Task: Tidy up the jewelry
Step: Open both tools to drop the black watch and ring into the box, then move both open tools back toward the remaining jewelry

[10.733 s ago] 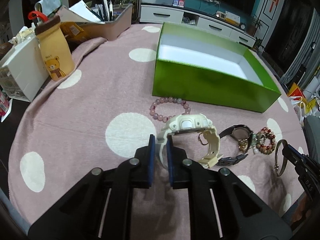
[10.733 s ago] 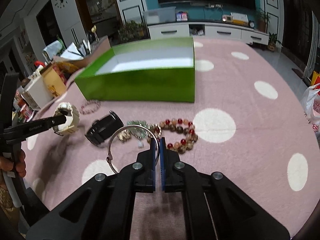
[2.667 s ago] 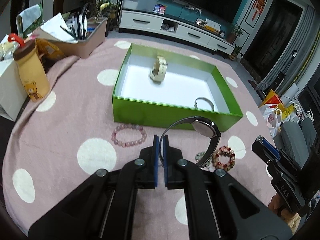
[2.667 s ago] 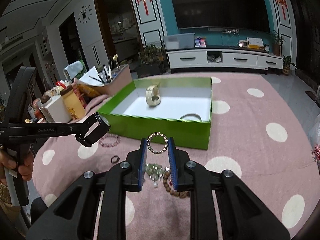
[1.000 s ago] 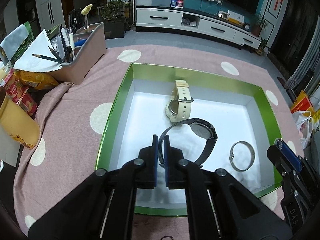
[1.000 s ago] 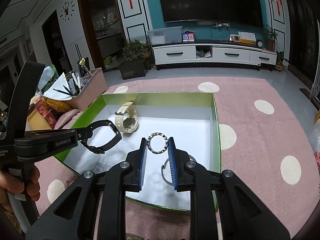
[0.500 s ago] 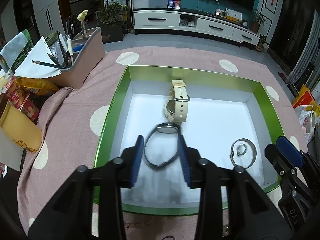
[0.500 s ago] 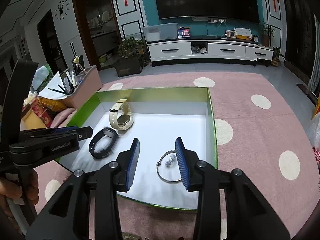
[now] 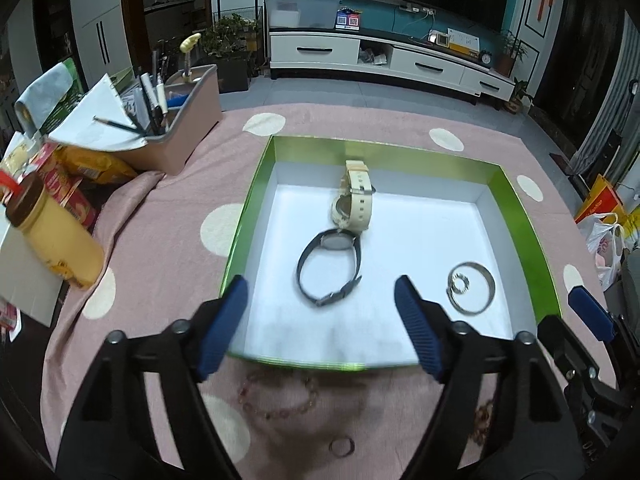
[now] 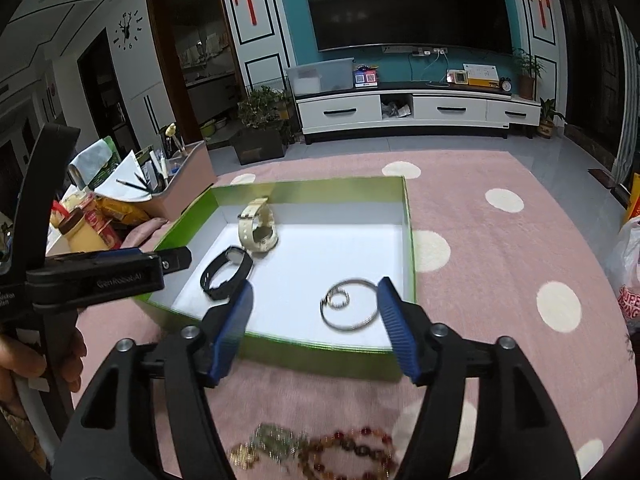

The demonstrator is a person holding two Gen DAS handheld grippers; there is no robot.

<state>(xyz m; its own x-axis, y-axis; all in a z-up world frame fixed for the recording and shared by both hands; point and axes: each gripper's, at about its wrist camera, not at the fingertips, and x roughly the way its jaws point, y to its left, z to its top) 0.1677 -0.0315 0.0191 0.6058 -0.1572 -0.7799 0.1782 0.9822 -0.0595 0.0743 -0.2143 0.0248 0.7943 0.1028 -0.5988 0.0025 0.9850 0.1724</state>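
- both claws are seen opening right now: the left gripper (image 9: pixel 320 320) has its blue pads spread wide with nothing pressed between them, and the right gripper (image 10: pixel 314 320) is the same, jaws parting, nothing gripped.
- the green box (image 9: pixel 248 216) is being used as the jewelry home; four pieces are already lying on its white floor.
- the cream watch (image 9: pixel 354 202) is propped near the far wall, with the black watch (image 9: pixel 330 266) just in front of it, touching or nearly so.
- the silver bangle (image 10: pixel 350 304) is lying toward the near right corner, and a small beaded ring (image 10: pixel 339 301) is resting inside its loop.
- still outside, on the pink dotted cloth (image 10: pixel 500 260) in front of the box: a pink bead bracelet (image 9: pixel 276 398), a small thin ring (image 9: pixel 342 447), a red bead bracelet (image 10: pixel 352 454) and a blurred greenish-gold piece (image 10: pixel 268 446).
- risk ahead, as judged: the near box wall could be clipped by the wide-open fingers as they are drawn back, and the light box shoved across the cloth.
- risk: the thin ring lies flat on soft fabric, so cloth could be pinched along with it.
- risk: the tangled pieces by the right claw could be lifted together and one dropped short of the box.
- risk: the two claws are close at the right edge, so a collision is possible.
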